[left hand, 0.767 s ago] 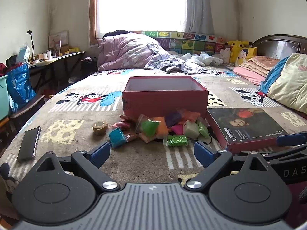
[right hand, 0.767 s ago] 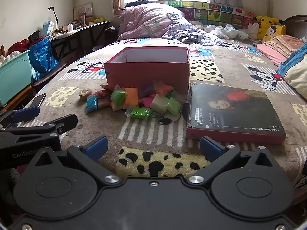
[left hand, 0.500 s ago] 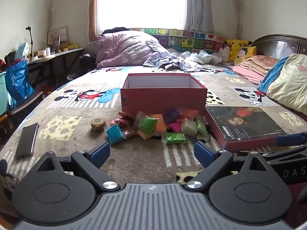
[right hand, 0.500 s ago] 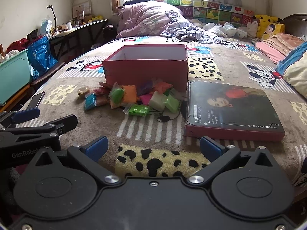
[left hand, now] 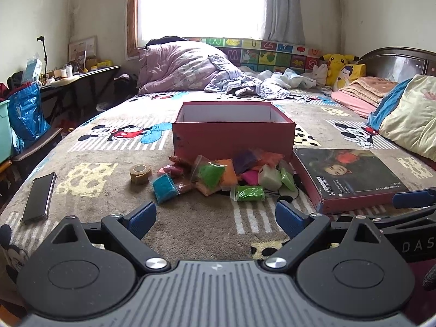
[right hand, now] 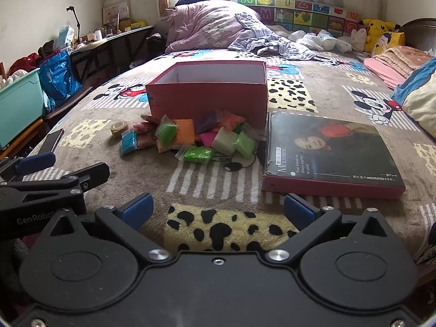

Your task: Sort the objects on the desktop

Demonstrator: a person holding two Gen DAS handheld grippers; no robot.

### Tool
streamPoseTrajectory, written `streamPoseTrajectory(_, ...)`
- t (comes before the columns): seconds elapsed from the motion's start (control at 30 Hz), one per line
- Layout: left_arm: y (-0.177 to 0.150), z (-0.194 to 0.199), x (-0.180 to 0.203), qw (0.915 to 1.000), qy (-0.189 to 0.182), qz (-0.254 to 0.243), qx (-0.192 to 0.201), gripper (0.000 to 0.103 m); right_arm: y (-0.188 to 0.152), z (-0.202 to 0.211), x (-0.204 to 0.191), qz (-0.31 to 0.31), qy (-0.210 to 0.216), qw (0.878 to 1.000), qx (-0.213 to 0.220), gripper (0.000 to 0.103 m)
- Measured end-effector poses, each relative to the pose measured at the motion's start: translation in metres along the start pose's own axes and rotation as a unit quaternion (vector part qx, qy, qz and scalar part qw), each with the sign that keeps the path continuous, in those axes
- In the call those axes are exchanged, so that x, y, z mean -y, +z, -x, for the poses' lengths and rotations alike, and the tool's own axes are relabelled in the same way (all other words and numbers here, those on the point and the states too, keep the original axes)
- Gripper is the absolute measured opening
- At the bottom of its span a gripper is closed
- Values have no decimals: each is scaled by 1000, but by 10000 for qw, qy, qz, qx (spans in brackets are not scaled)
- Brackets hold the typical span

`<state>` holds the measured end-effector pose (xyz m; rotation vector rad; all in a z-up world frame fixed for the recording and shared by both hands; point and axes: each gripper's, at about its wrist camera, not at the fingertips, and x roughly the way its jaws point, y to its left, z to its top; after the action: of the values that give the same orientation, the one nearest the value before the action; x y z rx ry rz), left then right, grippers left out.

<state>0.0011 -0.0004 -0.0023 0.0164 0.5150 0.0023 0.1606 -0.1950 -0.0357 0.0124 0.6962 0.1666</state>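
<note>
An open red box (left hand: 233, 139) (right hand: 207, 96) stands on the bed. In front of it lies a heap of coloured clay bags (left hand: 226, 175) (right hand: 190, 136), with a blue bag (left hand: 163, 186) at its left and a green bag (left hand: 249, 193) (right hand: 198, 154) nearest me. A tape roll (left hand: 140, 173) (right hand: 119, 128) lies left of the heap. The box lid (left hand: 348, 178) (right hand: 331, 152) lies flat at the right. My left gripper (left hand: 215, 218) is open and empty, short of the heap. My right gripper (right hand: 218, 212) is open and empty, short of the lid's near edge.
A phone (left hand: 39, 197) (right hand: 51, 139) lies near the bed's left edge. Pillows (left hand: 408, 117) lie at the right, a quilt (left hand: 179, 68) at the far end. A blue bag (right hand: 58, 77) and teal bin (right hand: 19, 103) stand left of the bed.
Both grippers have risen and tilted slightly, so the box and heap sit lower in the views. Nothing on the bed has moved.
</note>
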Motion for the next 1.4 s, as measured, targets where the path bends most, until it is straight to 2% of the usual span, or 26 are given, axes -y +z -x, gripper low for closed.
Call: streamPoseTrajectory(1.4,-7,-1,-1,9999,40,-18,-111,94,-3,-7,2,-94,-31,9998,-198,102)
